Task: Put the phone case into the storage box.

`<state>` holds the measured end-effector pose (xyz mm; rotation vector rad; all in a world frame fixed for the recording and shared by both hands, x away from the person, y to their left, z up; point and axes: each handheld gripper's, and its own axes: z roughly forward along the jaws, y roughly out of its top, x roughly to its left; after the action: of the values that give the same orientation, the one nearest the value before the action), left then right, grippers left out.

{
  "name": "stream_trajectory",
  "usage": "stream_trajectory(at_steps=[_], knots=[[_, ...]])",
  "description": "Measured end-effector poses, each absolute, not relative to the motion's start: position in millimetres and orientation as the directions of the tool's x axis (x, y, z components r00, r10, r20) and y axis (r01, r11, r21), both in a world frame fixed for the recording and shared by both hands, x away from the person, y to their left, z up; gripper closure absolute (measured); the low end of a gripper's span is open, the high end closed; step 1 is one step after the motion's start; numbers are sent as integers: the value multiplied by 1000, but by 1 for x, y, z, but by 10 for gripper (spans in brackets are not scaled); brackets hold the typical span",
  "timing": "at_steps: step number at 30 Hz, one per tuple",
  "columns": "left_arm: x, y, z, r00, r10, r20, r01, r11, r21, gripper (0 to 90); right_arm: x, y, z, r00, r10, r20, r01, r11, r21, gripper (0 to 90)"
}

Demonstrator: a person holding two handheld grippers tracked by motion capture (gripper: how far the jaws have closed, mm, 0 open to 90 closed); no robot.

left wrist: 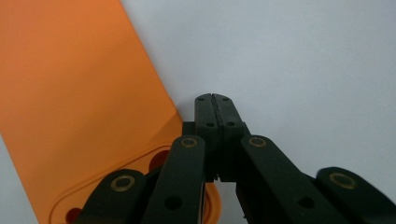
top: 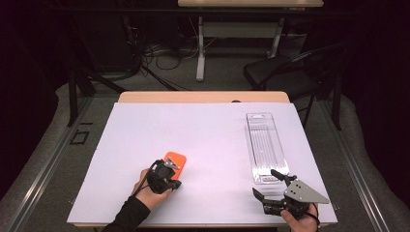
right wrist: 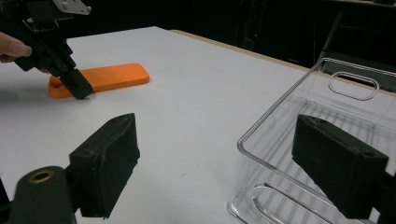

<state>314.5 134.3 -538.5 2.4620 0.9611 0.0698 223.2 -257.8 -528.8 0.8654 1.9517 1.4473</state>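
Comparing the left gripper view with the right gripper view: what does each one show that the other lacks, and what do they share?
The left gripper view alone gives a close look at the left gripper with its jaws pressed together, tips on the white table cover beside the orange piece, whose near end has a raised outline and round holes. The right gripper view alone shows the right gripper with jaws wide apart, the clear plastic tray by one jaw, and the dark room beyond. Both share the orange piece, the white cover and the left gripper.
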Motion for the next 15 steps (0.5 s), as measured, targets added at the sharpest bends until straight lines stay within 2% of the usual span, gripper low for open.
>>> stream_trajectory(at_steps=[15], knots=[[313,164,-540,693,708,-132,670,-567,479,900,223,-259,-529,-640,766,-56,169,211,963,141]])
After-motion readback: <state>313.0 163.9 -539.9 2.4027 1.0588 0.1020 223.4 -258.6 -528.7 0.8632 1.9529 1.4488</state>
